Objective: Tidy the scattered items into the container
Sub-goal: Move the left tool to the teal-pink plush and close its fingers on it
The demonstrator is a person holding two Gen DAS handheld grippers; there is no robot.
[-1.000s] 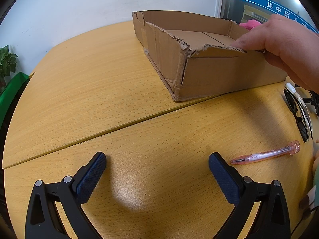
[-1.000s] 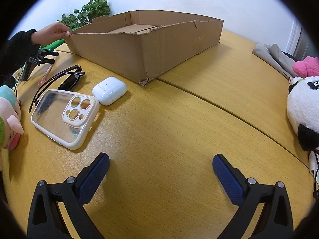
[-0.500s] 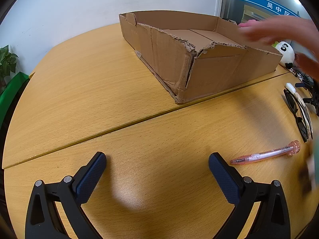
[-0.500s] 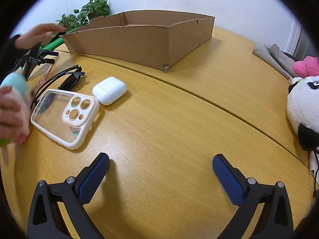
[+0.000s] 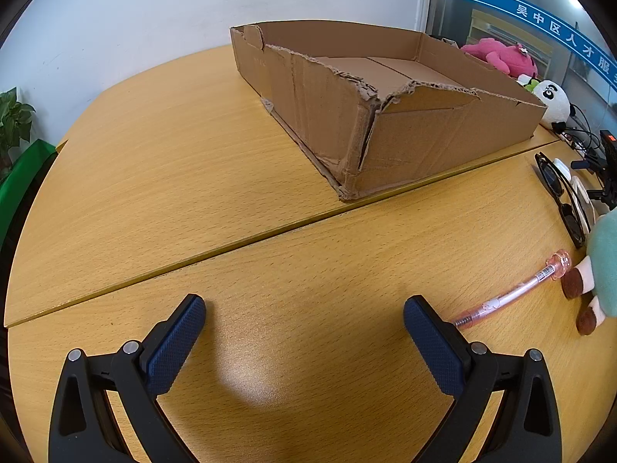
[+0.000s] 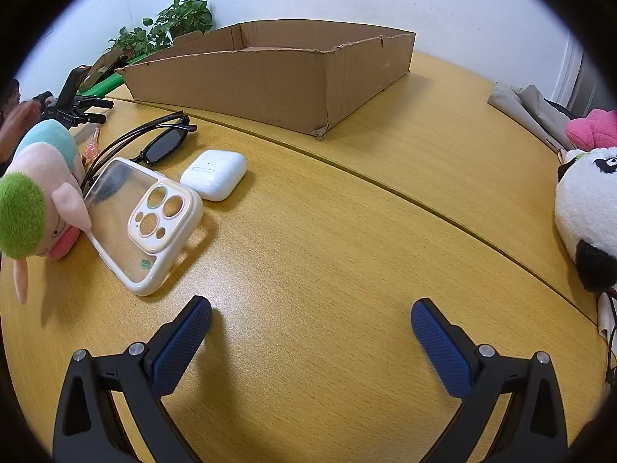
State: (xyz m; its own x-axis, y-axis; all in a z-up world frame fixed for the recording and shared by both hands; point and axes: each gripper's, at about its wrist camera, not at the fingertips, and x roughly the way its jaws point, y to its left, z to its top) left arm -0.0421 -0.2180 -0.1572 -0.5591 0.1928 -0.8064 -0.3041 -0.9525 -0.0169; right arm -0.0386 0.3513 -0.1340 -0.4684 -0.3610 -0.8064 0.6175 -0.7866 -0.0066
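Observation:
A shallow cardboard box (image 5: 389,115) stands on the wooden table, also in the right wrist view (image 6: 277,73); it looks empty. A pink pen (image 5: 505,297) lies right of my left gripper (image 5: 304,324), which is open and empty. Black sunglasses (image 6: 162,142), a white earbud case (image 6: 214,173), a clear phone case (image 6: 142,223) and a plush doll (image 6: 34,200) lie left of my right gripper (image 6: 310,326), which is open and empty. The doll (image 5: 601,266) touches the pen's end in the left wrist view.
A panda plush (image 6: 586,208) and a pink plush (image 6: 594,127) sit at the table's right edge by a grey cloth (image 6: 528,108). A small tripod stand (image 6: 77,108) and a plant (image 6: 169,27) are at the far left.
The person's hand has let go of the box and left the view. The box has been turned and shifted. The plush doll was picked up and set down again by the pen and phone case.

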